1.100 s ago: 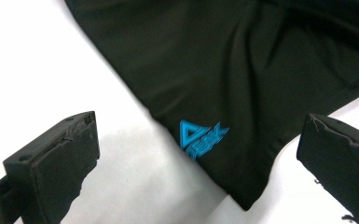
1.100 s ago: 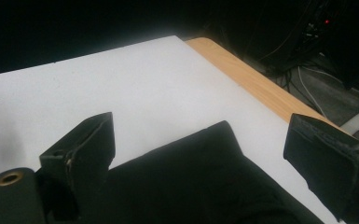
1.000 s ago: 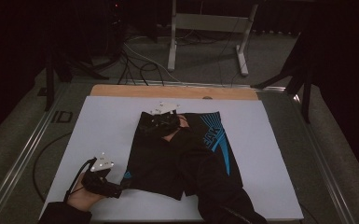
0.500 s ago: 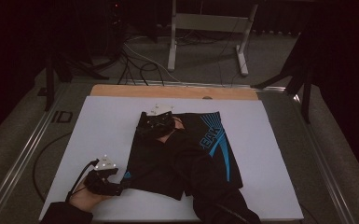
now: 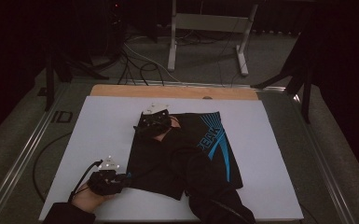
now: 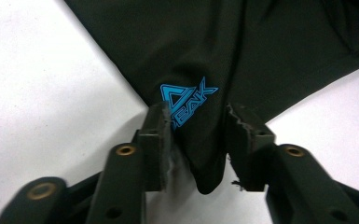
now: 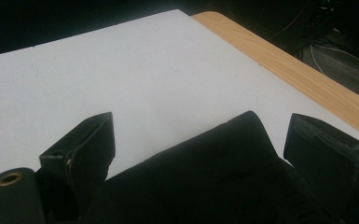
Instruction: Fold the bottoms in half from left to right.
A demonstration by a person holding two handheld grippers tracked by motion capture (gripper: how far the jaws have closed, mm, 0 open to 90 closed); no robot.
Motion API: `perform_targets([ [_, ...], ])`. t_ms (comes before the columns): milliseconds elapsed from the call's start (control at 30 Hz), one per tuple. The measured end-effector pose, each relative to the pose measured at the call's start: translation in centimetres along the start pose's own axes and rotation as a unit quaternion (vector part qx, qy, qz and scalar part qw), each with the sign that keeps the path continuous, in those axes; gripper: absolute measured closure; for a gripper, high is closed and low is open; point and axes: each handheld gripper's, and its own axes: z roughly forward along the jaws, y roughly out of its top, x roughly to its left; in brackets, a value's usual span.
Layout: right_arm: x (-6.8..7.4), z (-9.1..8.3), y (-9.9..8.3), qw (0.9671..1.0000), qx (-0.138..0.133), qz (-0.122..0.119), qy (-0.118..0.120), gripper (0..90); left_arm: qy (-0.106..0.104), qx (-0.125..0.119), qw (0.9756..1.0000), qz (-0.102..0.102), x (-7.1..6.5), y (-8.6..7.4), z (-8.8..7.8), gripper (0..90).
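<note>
Black shorts (image 5: 149, 163) with blue stripes and lettering (image 5: 214, 135) lie flat on the white board (image 5: 107, 121). My left gripper (image 5: 123, 178) sits at their near-left corner. In the left gripper view its jaws (image 6: 198, 112) have just been closing and stand half closed. The corner with the blue logo (image 6: 186, 100) bunches between them. My right gripper (image 5: 144, 130) reaches over the shorts to their far-left corner. In the right gripper view its jaws (image 7: 200, 126) stand wide open on either side of that black corner (image 7: 205, 177), with the pads off the cloth.
A wooden strip (image 5: 177, 91) runs along the board's far edge. Metal rails (image 5: 23, 154) flank the table. Beyond it, cables (image 5: 140, 65) and a white stand's legs (image 5: 205, 28) sit on the dark floor. Bare board lies left and right of the shorts.
My right gripper has slid a little to the left and lower onto the far-left corner of the shorts. The left hand has stayed at the near-left corner.
</note>
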Motion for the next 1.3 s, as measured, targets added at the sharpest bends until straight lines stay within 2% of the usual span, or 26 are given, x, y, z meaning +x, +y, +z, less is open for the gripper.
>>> perform_targets([
  [33, 0.0, 0.2, 0.1, 1.0000, 0.001, 0.007, -0.001, 9.1, 0.000, 0.000, 1.0000, 0.000, -0.1, 0.0, 0.0, 72.1],
  [133, -0.1, 0.4, 0.2, 1.0000, 0.001, 0.007, -0.003, 9.4, -0.002, 0.000, 1.0000, -0.004, -0.2, 0.0, 0.0, 81.7],
  [200, -0.3, 0.7, 0.1, 1.0000, 0.002, 0.003, -0.006, 10.4, 0.003, -0.002, 1.0000, 0.001, -0.4, 0.1, 0.1, 84.9],
  [233, -0.3, 1.1, 0.2, 0.9998, 0.005, 0.013, -0.012, 13.3, 0.005, -0.006, 1.0000, 0.000, -0.5, 0.2, 0.0, 85.6],
  [300, -0.4, 1.2, 0.1, 0.9998, 0.005, 0.009, -0.016, 13.8, 0.007, -0.010, 0.9999, 0.000, -0.6, 0.2, 0.0, 85.9],
  [500, -0.4, 2.2, 0.1, 0.9991, 0.017, 0.024, -0.029, 16.8, 0.010, -0.015, 0.9998, 0.002, -0.6, 0.3, -0.2, 86.6],
  [567, -0.5, 2.9, 0.1, 0.9982, 0.018, 0.032, -0.048, 21.4, 0.012, -0.016, 0.9998, 0.003, -0.6, 0.3, -0.2, 86.6],
  [633, -0.6, 3.0, 0.2, 0.9981, 0.019, 0.033, -0.048, 23.6, 0.013, -0.016, 0.9998, 0.005, -0.7, 0.3, -0.2, 86.6],
  [700, -0.4, 3.8, 0.3, 0.9968, 0.026, 0.040, -0.065, 29.6, 0.013, -0.016, 0.9998, 0.005, -0.7, 0.3, -0.2, 86.7],
  [900, -0.7, 5.0, 0.4, 0.9945, 0.039, 0.047, -0.085, 38.6, 0.014, -0.019, 0.9997, 0.007, -0.7, 0.4, -0.3, 86.7],
  [967, -0.8, 5.5, 0.4, 0.9936, 0.045, 0.047, -0.092, 39.9, 0.013, -0.021, 0.9997, 0.006, -0.7, 0.5, -0.3, 86.7],
  [1033, -1.0, 6.0, 0.5, 0.9921, 0.051, 0.057, -0.100, 41.4, 0.014, -0.024, 0.9996, 0.005, -0.7, 0.5, -0.2, 86.8],
  [1100, -1.1, 6.2, 0.5, 0.9919, 0.051, 0.058, -0.100, 41.8, 0.015, -0.024, 0.9996, 0.007, -0.7, 0.5, -0.2, 86.7],
  [1133, -1.1, 6.6, 0.4, 0.9909, 0.060, 0.063, -0.103, 42.6, 0.015, -0.024, 0.9996, 0.006, -0.7, 0.5, -0.2, 86.8],
  [1300, -0.9, 7.2, 0.1, 0.9893, 0.074, 0.060, -0.111, 43.6, 0.016, -0.025, 0.9996, 0.006, -0.7, 0.5, -0.1, 86.8],
])
